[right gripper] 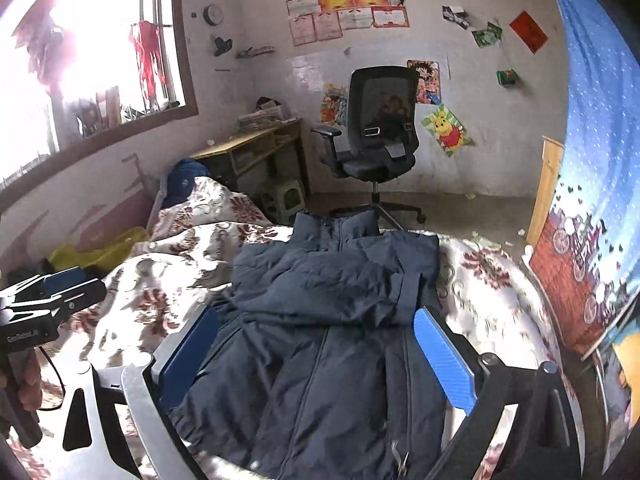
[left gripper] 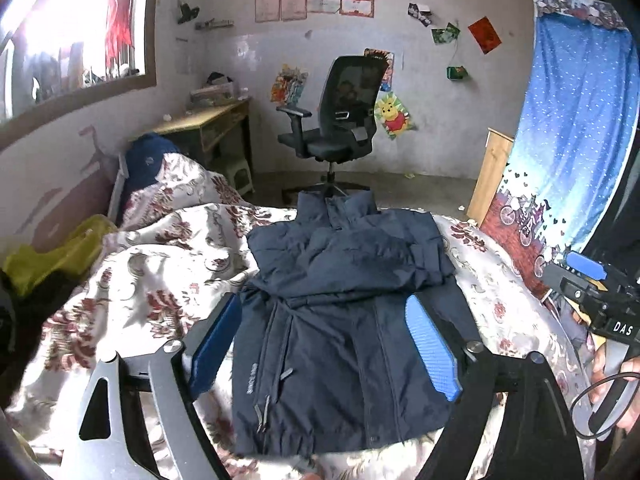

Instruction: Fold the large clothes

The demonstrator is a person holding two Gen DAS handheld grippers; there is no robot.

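Left gripper [left gripper: 324,344], blue ribbed pads on grey metal links: jaws wide apart, nothing between the pads, raised above the bed and tilted downward. In the left wrist view the pads sit at 8 and 4 o'clock, framing the garment below.

Right gripper [right gripper: 316,356], same build: jaws spread to their widest, empty, likewise angled down over the garment. In the left wrist view its black body appears at 3 o'clock, a hand [left gripper: 612,380] wrapped round the handle with a black cable looped beside it.

Dark navy zip-front padded jacket [left gripper: 340,300]: lies flat on the bed directly under and ahead of both grippers, touching neither. Hem nearest, collar toward 12 o'clock; both sleeves are folded in across the chest.

White bedspread with red floral print [left gripper: 140,280]: bears the jacket; rumpled toward 10 o'clock.

Black mesh office chair [left gripper: 340,120]: beyond the bed at 12 o'clock, against the wall.

Blue dotted curtain [left gripper: 580,140]: hangs at 2 o'clock.
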